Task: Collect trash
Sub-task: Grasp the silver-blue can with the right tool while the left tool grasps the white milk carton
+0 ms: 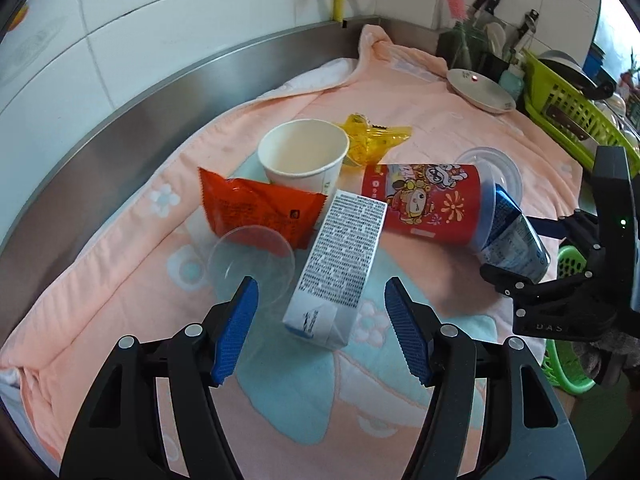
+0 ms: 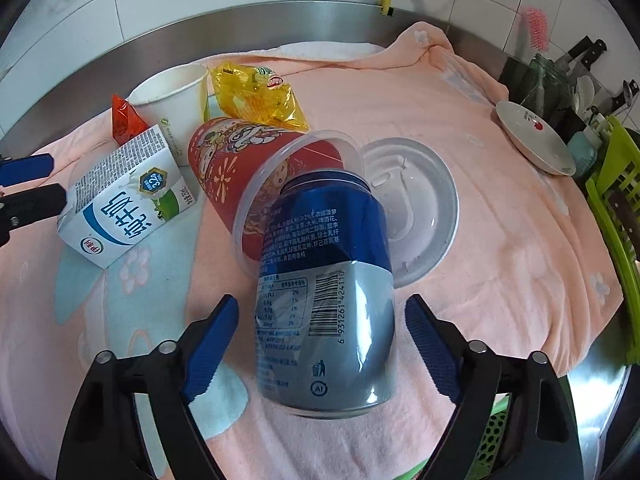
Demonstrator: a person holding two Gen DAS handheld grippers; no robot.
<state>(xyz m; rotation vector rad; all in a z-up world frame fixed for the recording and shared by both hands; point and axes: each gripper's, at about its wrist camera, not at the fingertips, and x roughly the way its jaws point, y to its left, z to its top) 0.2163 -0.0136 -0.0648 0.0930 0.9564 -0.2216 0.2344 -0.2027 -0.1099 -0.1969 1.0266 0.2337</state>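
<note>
Trash lies scattered over a pink towel (image 1: 120, 240) spread on a steel counter. In the left wrist view, the left gripper (image 1: 322, 330) stands open at the bottom centre of the frame, and the milk carton (image 1: 340, 264) lies on its side with its near end between the blue pads, touching neither. A clear plastic lid (image 1: 252, 268) rests just left of the carton, partly behind the left pad (image 1: 236, 332). Above them sit an orange snack packet (image 1: 256, 212), an upright white paper cup (image 1: 304, 156) and a yellow wrapper (image 1: 372, 138), partly hidden by the cup.

In the right wrist view, the right gripper (image 2: 320, 352) is spread wide at the bottom centre, with the dented blue can (image 2: 324, 292) lying between its fingers; whether the pads touch the can is hard to tell. The can's far end pokes into the mouth of the tipped red plastic cup (image 2: 248, 160). A round white lid (image 2: 416, 208) lies at centre right, partly covered by the can and cup. At the upper right edge, a small dish (image 2: 536, 140) and a green basket (image 2: 612, 184) are cut off by the fisheye rim.
</note>
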